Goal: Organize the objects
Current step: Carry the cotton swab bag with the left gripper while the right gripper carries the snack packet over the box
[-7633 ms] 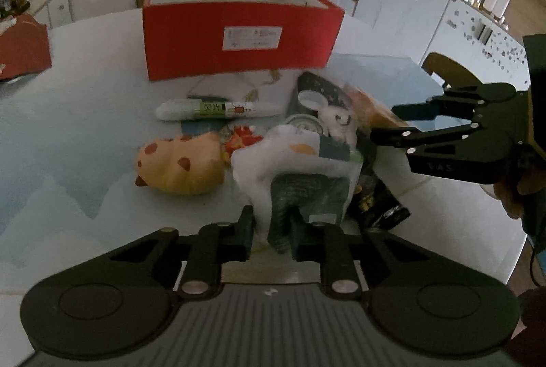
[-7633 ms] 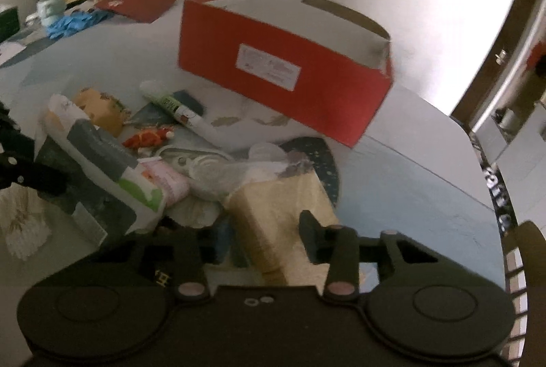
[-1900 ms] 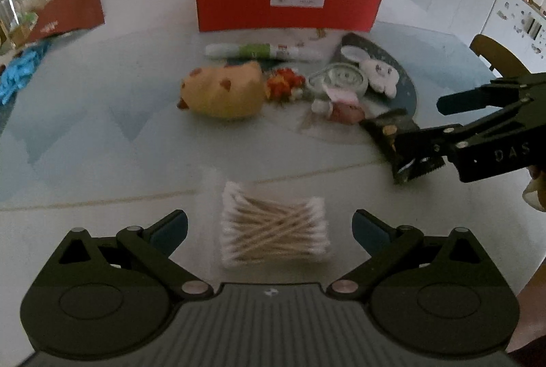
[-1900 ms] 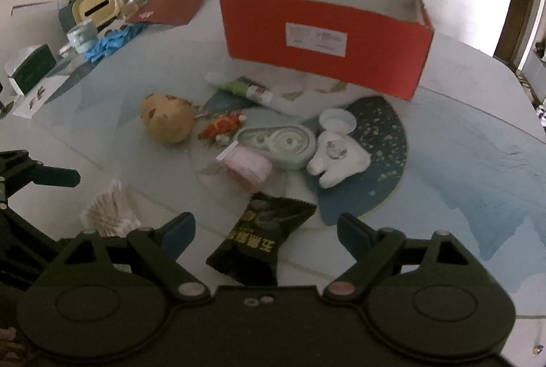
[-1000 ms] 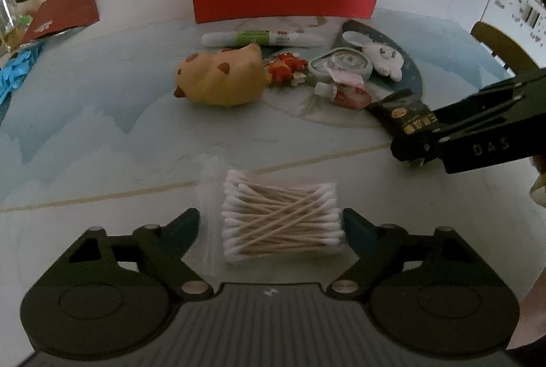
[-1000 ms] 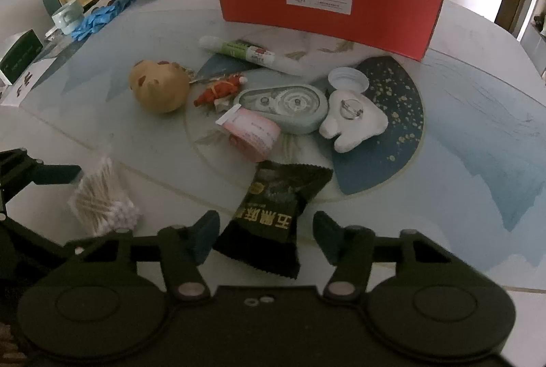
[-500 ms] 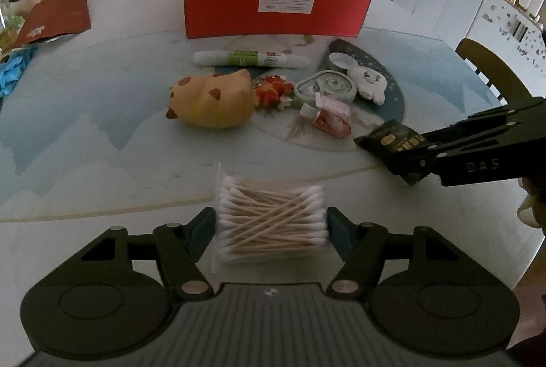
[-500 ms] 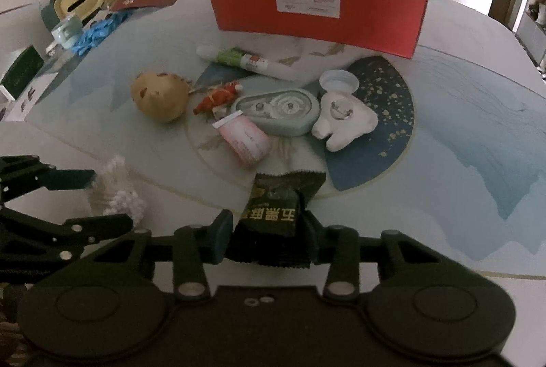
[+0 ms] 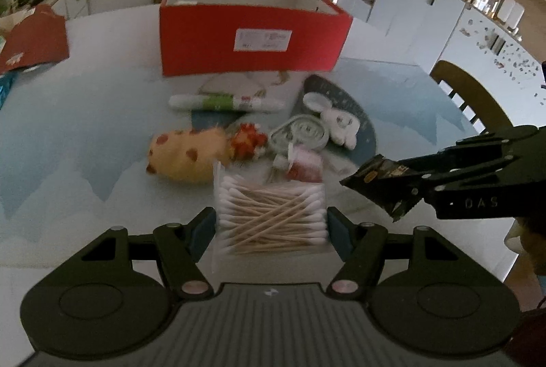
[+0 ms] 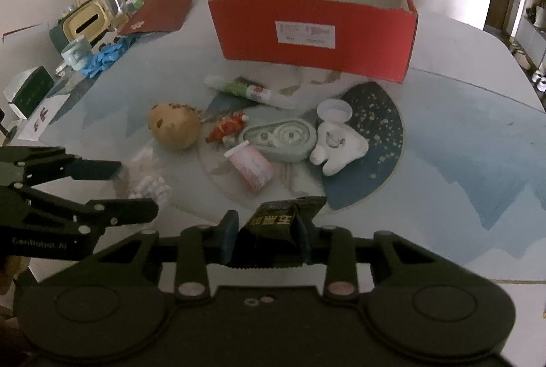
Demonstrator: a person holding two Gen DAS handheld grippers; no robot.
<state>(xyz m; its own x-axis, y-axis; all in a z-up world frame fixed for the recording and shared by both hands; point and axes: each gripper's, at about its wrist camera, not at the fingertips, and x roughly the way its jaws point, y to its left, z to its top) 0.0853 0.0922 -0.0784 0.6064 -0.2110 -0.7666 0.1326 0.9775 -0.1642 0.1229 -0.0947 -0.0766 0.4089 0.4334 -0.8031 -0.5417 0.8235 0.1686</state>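
Observation:
A clear pack of cotton swabs sits between the pads of my left gripper, which is shut on it and holds it just above the table. My right gripper grips a black snack packet, its jaws still closing on it, and the packet is lifted off the table. In the left wrist view the right gripper comes in from the right with the snack packet. An open red box stands at the far side, beyond both grippers.
Between me and the box lie a yellow spotted plush, a glue tube, a small red toy, a grey tape dispenser, a pink packet and a white plush. A red lid and blue gloves lie far left.
Both grippers closed on their items and rose. The swab pack and the snack packet have come up off the table, and the red box now shows its open top.

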